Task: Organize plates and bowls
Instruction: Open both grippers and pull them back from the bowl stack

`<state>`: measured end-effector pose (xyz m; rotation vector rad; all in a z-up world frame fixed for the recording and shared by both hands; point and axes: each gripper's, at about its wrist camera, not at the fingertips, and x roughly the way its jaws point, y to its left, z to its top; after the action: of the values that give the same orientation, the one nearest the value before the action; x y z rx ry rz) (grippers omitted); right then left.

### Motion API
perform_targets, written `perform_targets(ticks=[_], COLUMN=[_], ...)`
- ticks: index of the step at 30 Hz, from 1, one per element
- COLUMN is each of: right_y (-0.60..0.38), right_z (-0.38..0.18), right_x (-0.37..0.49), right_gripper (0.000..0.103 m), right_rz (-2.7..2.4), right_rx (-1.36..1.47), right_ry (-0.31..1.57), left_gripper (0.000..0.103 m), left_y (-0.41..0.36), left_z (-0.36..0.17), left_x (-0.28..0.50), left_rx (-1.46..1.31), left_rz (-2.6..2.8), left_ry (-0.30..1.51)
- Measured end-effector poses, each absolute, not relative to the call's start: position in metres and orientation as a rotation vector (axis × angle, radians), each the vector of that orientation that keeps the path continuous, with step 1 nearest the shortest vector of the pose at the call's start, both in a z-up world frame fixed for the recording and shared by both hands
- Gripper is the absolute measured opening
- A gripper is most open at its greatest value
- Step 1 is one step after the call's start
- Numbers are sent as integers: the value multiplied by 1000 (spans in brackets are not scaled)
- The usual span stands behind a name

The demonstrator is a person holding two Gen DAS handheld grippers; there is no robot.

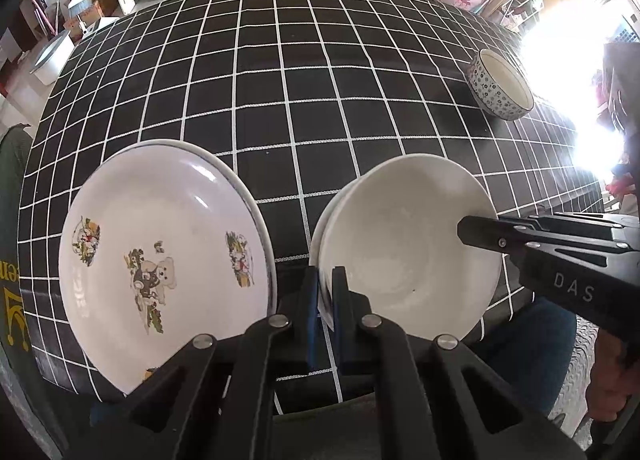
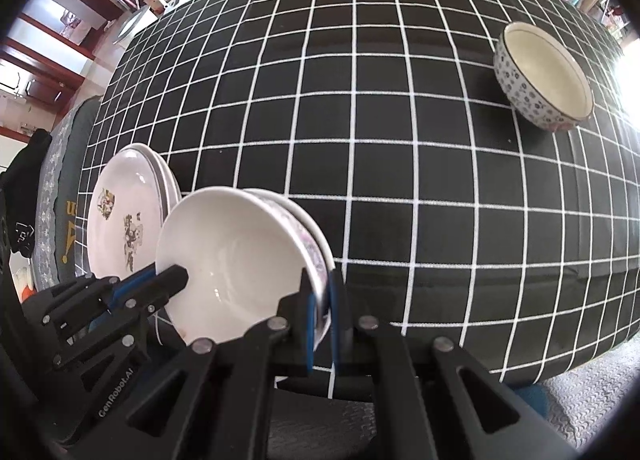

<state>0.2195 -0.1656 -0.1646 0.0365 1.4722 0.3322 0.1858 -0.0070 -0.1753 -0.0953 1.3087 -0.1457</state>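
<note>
White bowl [image 1: 404,244] rim clamped between left hand-held gripper [image 1: 327,296] and right hand-held gripper [image 2: 320,300], picture plate [image 1: 160,256] beside

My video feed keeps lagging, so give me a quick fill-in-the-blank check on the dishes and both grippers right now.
1. Both the left gripper and the right gripper are shut on the rim of the same white ____.
2. The stack of plates has a cartoon ____ printed on top.
3. The floral-patterned bowl sits alone, ____ by any gripper.
4. The tablecloth is black with white ____ lines.

Missing words: bowl; bear; untouched; grid
</note>
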Motion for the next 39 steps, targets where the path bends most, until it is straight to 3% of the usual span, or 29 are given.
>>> perform_targets(ticks=[21, 24, 26, 27, 39], right_y=[-156, -161, -165, -169, -218], right_z=[-147, -136, -126, -119, -69], right_x=[208, 207, 206, 204, 209], right_gripper=[10, 22, 45, 49, 72], right_rz=[297, 306, 312, 311, 303], right_rx=[-87, -70, -65, -63, 30], right_ry=[1371, 1339, 1303, 1272, 1133], left_gripper=[8, 8, 16, 18, 35], left_y=[-8, -10, -11, -14, -54], left_z=[-155, -147, -139, -134, -82], left_x=[176, 176, 174, 174, 179], left_rx=[-86, -89, -80, -71, 26], left_rz=[-161, -164, -156, -155, -195], left_ry=[1241, 1219, 1201, 1185, 1061])
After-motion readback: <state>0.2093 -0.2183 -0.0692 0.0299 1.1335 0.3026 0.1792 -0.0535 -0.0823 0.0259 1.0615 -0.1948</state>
